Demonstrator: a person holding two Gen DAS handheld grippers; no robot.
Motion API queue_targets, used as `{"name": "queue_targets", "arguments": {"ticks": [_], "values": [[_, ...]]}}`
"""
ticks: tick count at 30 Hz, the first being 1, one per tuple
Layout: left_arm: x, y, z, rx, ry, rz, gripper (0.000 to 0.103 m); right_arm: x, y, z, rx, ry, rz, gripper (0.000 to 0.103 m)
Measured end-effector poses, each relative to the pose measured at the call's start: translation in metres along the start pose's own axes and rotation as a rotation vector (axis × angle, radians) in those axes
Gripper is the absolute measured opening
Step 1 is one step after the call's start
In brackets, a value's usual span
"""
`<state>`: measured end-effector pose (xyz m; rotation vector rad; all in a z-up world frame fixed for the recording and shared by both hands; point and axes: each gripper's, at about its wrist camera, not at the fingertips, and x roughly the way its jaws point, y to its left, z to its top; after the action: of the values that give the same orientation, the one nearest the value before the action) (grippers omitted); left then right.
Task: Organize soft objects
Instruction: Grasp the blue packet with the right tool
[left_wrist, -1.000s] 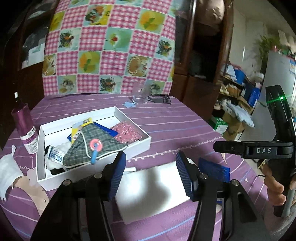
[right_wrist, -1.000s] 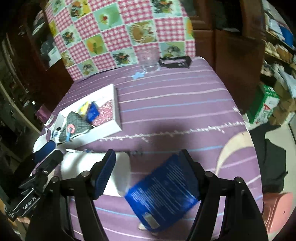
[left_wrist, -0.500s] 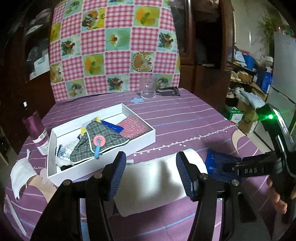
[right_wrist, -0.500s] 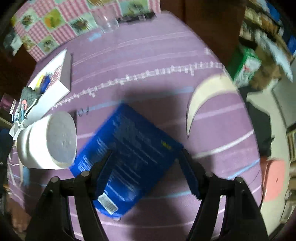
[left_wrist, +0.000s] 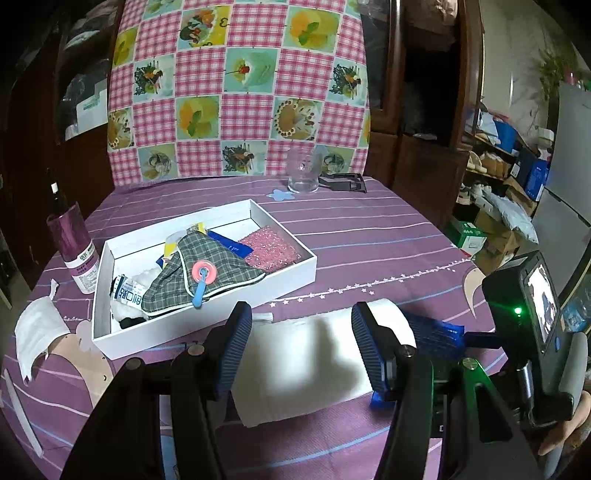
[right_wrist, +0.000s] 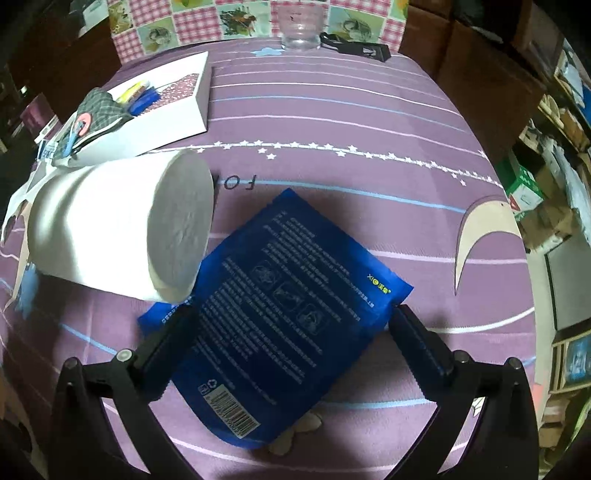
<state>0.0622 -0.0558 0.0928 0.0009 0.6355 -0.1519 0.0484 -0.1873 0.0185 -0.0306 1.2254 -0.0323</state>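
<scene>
**Right gripper spread over blue packet; left gripper above paper roll**

Right gripper (right_wrist: 291, 332) points steeply down at the table (right_wrist: 332, 122). Its jaws have just been opening and stand wide, one finger at each side of the blue packet (right_wrist: 280, 306), pads not pressing it. The packet lies flat, printed back up, barcode at its near end, one corner tucked under the end of the paper roll (right_wrist: 110, 229).

Left gripper (left_wrist: 301, 347) tilts down over the same roll, jaws about half open, holding nothing; whether the pads touch it I cannot tell.

The roll is white, on its side, just in front of the white box (left_wrist: 122, 343).

Count: one roll, one packet, one box. In the box: one plaid pouch (left_wrist: 199, 269), one pink sequined piece (left_wrist: 269, 251).
</scene>
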Motion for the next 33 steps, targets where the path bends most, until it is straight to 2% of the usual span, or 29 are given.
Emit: {"name": "queue_targets", "arguments": {"ticks": [2, 3, 4, 8, 10, 14, 15, 21, 27, 33], "values": [[0.001, 0.0, 0.0, 0.003, -0.001, 0.008, 0.056, -0.002, -0.001, 0.0, 0.005, -0.006, -0.001, 0.1], [0.001, 0.0, 0.0, 0.004, -0.002, 0.01, 0.056, -0.002, -0.002, 0.001, 0.01, -0.016, -0.003, 0.091], [0.001, 0.002, 0.0, 0.002, -0.003, 0.012, 0.056, -0.005, -0.007, 0.001, 0.017, -0.034, -0.003, 0.078], [0.001, 0.004, 0.0, -0.011, -0.006, 0.009, 0.056, -0.012, -0.02, -0.004, 0.081, -0.058, 0.015, 0.055], [0.001, 0.004, 0.0, -0.01, -0.006, 0.009, 0.056, -0.011, -0.026, -0.003, 0.111, -0.066, 0.011, 0.035], [0.001, 0.004, 0.0, -0.008, -0.008, 0.007, 0.056, -0.004, -0.042, 0.004, 0.172, -0.073, 0.037, 0.018], [0.001, 0.004, 0.0, -0.008, -0.009, 0.007, 0.056, -0.004, -0.043, 0.004, 0.182, -0.076, 0.044, 0.003], [0.0, 0.006, 0.001, -0.018, -0.014, 0.003, 0.056, -0.007, -0.055, 0.01, 0.247, -0.095, 0.113, 0.003], [-0.004, 0.004, 0.002, -0.012, -0.019, -0.027, 0.056, -0.027, -0.062, 0.007, 0.28, -0.163, 0.191, 0.003], [-0.003, 0.0, 0.0, 0.007, -0.022, -0.026, 0.056, -0.047, -0.072, 0.002, 0.319, -0.251, 0.291, 0.003]]}}
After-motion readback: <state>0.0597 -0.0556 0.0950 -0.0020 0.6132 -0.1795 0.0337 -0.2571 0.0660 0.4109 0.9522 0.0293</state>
